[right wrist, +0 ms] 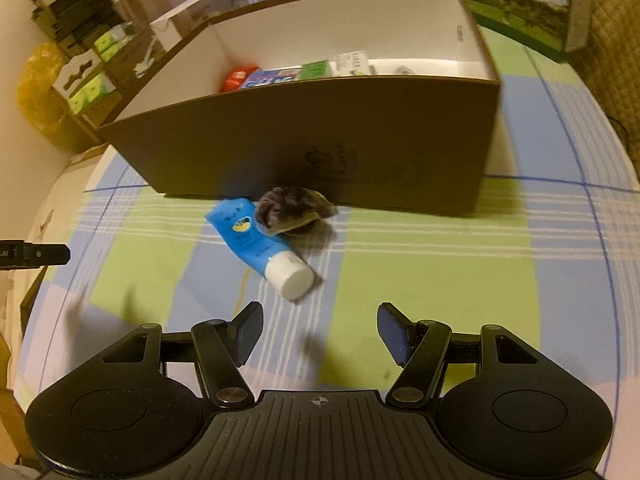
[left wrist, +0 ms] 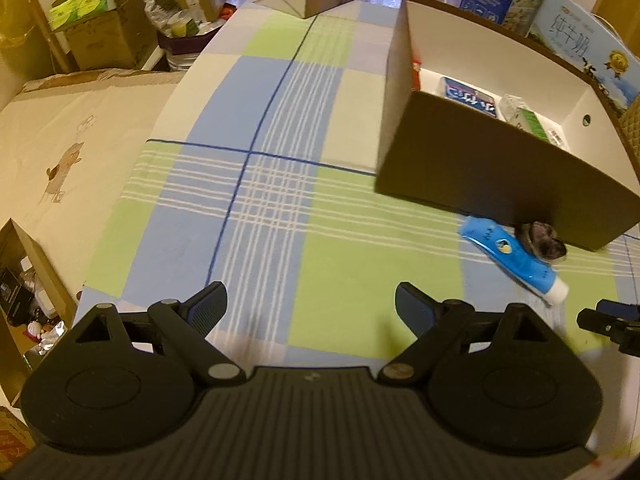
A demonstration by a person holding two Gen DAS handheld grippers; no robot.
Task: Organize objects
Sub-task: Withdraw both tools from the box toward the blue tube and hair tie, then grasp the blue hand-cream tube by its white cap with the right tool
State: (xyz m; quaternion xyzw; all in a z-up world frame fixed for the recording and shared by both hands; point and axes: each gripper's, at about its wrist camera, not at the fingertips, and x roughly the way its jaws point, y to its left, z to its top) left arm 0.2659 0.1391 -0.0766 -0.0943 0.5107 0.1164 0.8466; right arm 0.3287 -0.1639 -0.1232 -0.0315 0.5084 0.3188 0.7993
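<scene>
Two items left outside the cardboard box [left wrist: 500, 184]: blue tube [left wrist: 514, 258] and dark cloth bundle [left wrist: 544, 240], both on the desk [left wrist: 280, 200] against the near wall. Left tool [left wrist: 312, 306] spread apart, empty, tube well off to its right.

Right wrist view: right tool [right wrist: 320, 334] also apart, empty. Tube [right wrist: 260, 244] just ahead, slightly left, white cap [right wrist: 291, 274] nearest, long axis running diagonally away toward the box [right wrist: 320, 144]. Cloth [right wrist: 294, 212] touching tube's far end. Right side clearly nearer; probably takes the tube, across the axis.

A checked tablecloth [left wrist: 280, 128] covers the table; stacked cardboard cartons [left wrist: 104, 36] stand beyond its edge.
</scene>
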